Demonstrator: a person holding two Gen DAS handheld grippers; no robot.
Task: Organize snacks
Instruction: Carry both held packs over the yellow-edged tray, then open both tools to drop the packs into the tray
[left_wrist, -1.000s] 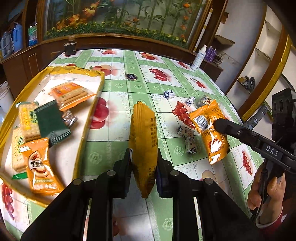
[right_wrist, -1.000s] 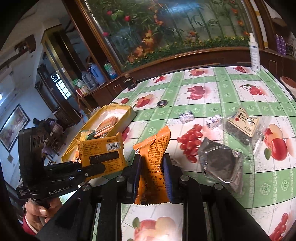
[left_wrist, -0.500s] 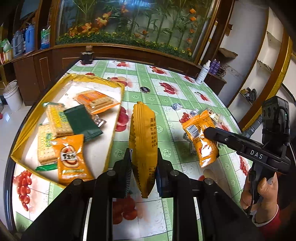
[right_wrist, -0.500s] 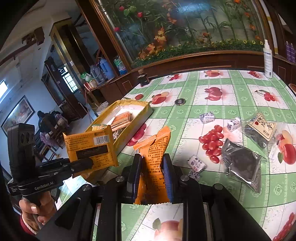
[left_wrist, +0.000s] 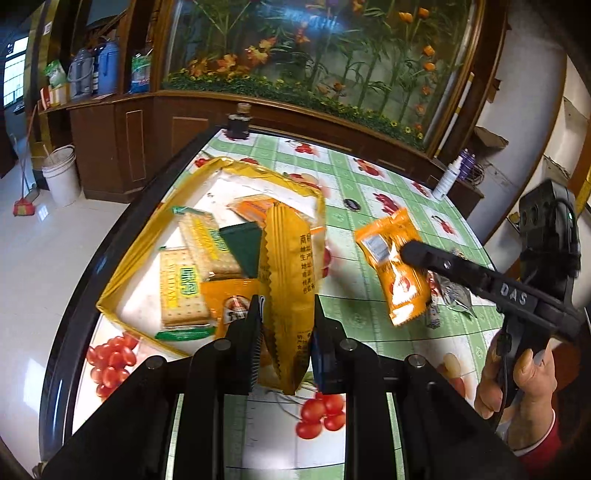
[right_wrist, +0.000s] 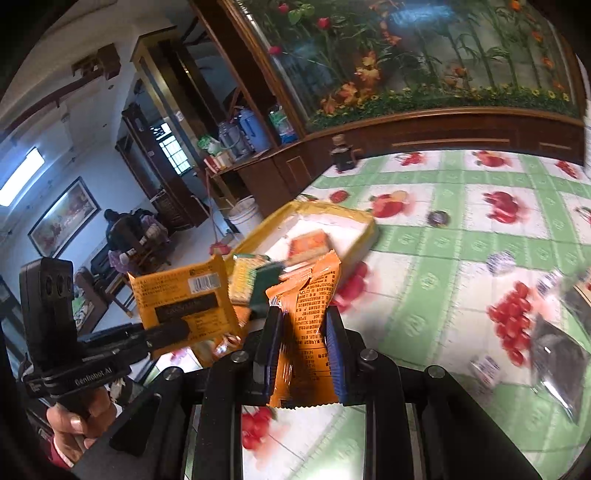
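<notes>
Our left hand-held gripper (left_wrist: 284, 332) clamps a yellow packet (left_wrist: 288, 280) above the tray (left_wrist: 122, 280); the right hand-held gripper (right_wrist: 301, 350) grips an orange packet (right_wrist: 310, 317).

A dark wooden cabinet (left_wrist: 122, 147) with a flower-painted glass panel (left_wrist: 314, 48) backs the tabletop (left_wrist: 369, 184), beside a white tiled floor (left_wrist: 33, 258).

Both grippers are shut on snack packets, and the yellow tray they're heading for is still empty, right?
Not quite. The yellow tray already holds cracker packs and other snacks, as the left wrist view shows. The left gripper and right gripper are each shut on a packet.
</notes>
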